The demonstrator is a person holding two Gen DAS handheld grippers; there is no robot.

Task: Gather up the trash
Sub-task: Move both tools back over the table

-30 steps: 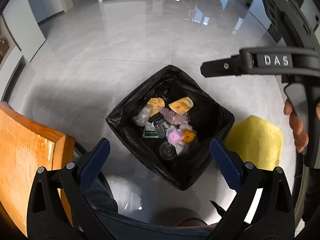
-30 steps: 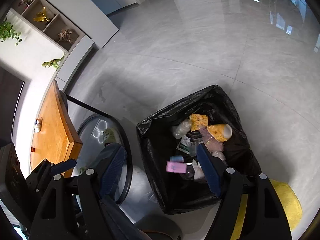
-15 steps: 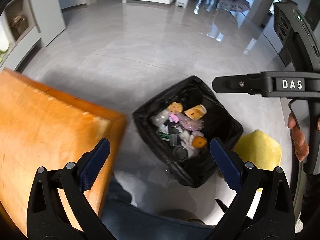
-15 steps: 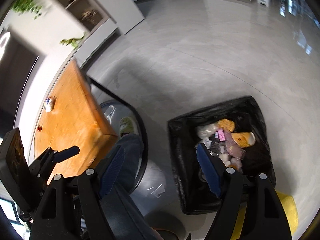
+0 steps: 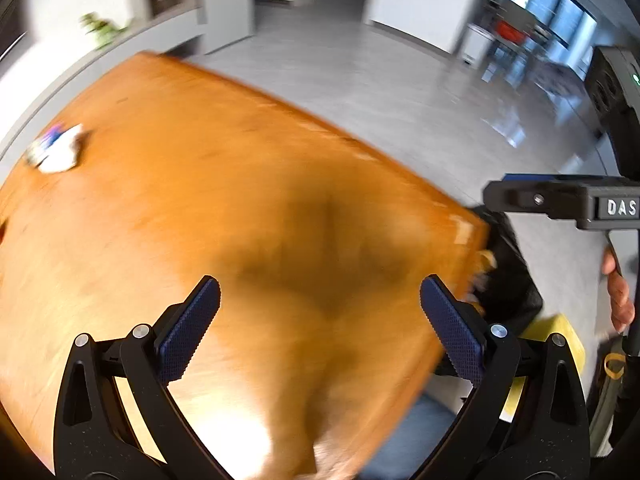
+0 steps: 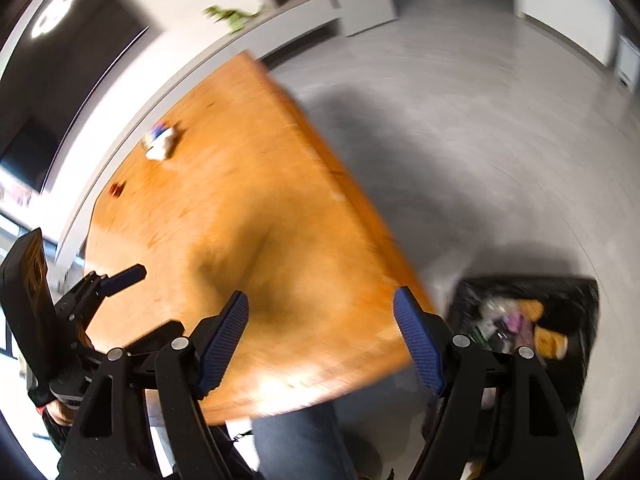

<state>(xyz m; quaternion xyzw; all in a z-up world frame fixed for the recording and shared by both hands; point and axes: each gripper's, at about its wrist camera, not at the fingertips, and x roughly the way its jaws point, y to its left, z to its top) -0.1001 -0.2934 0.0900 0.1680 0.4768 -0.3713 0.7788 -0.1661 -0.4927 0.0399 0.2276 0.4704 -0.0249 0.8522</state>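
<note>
Both views are blurred by motion. A crumpled white wrapper with blue and red print [image 5: 56, 151] lies at the far left of the orange wooden table [image 5: 240, 200]; it also shows in the right wrist view [image 6: 161, 142]. A small dark red scrap [image 6: 117, 189] lies nearer on the table. The black-lined trash bin [image 6: 560, 312], holding several pieces of trash, stands on the floor right of the table. My left gripper [image 5: 320, 312] is open and empty above the table. My right gripper [image 6: 322, 328] is open and empty over the table's near right corner.
Grey tiled floor [image 6: 480, 120] lies beyond the table. A yellow object [image 5: 560, 340] sits on the floor by the bin [image 5: 516, 280]. The person's jeans-clad leg [image 6: 300, 440] is below the table edge. White shelving with a green dinosaur toy [image 6: 236, 16] stands behind.
Both grippers have swung left and up, from above the trash bin to over the orange table. The bin has slid to the right edge of both views. Both stay open.
</note>
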